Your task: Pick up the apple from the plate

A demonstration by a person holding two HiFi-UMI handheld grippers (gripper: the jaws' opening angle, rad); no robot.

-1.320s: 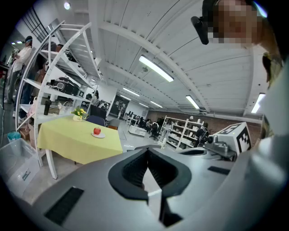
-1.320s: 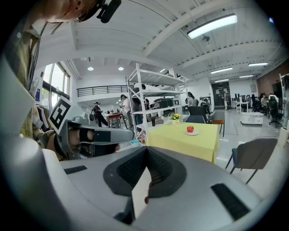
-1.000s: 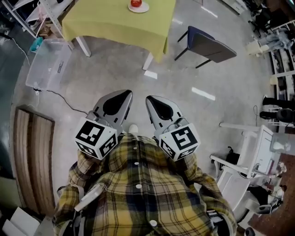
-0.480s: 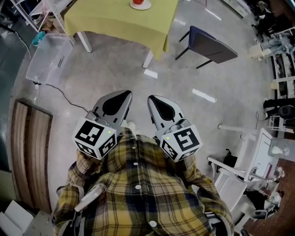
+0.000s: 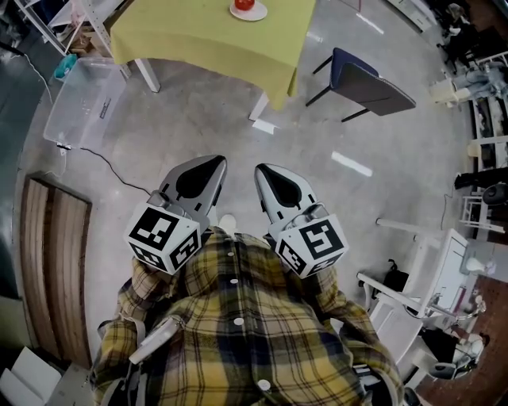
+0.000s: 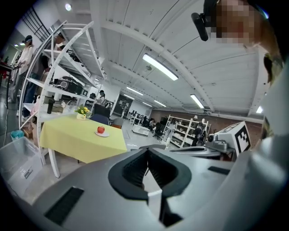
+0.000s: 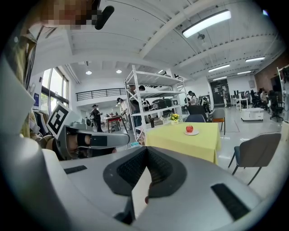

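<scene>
**A:** How far along is the task at this moment?

**B:** In my judgement it has hardly begun. The apple [image 5: 245, 4] lies on its plate [image 5: 259, 15] on the yellow desk [image 5: 206, 36]. That is at the top edge of the head view, a little left of the middle.

**A:** And the claws?

**B:** Both are low in the centre of that frame, just in front of the person's checked shirt [image 5: 238, 333]. They are well apart from the desk, with a wide stretch of grey floor [image 5: 198, 119] between. The left claw [image 6: 147, 155] has its jaws together and nothing between them. The right claw [image 7: 145, 153] looks the same, with its jaws meeting at the tips and empty.

**A:** Do they point toward the fruit?

**B:** Roughly. In the left gripper view the apple is small and left of centre, above the jaws. In the right gripper view it is right of centre.

**A:** What is left, then?

**B:** Nearly everything, I think. The person must come close to the desk, open one claw, bring it around the apple, close it, and lift the apple off the plate. The way looks free to me, since the dark chair [image 5: 369, 83] stands to the right of the desk.
</scene>
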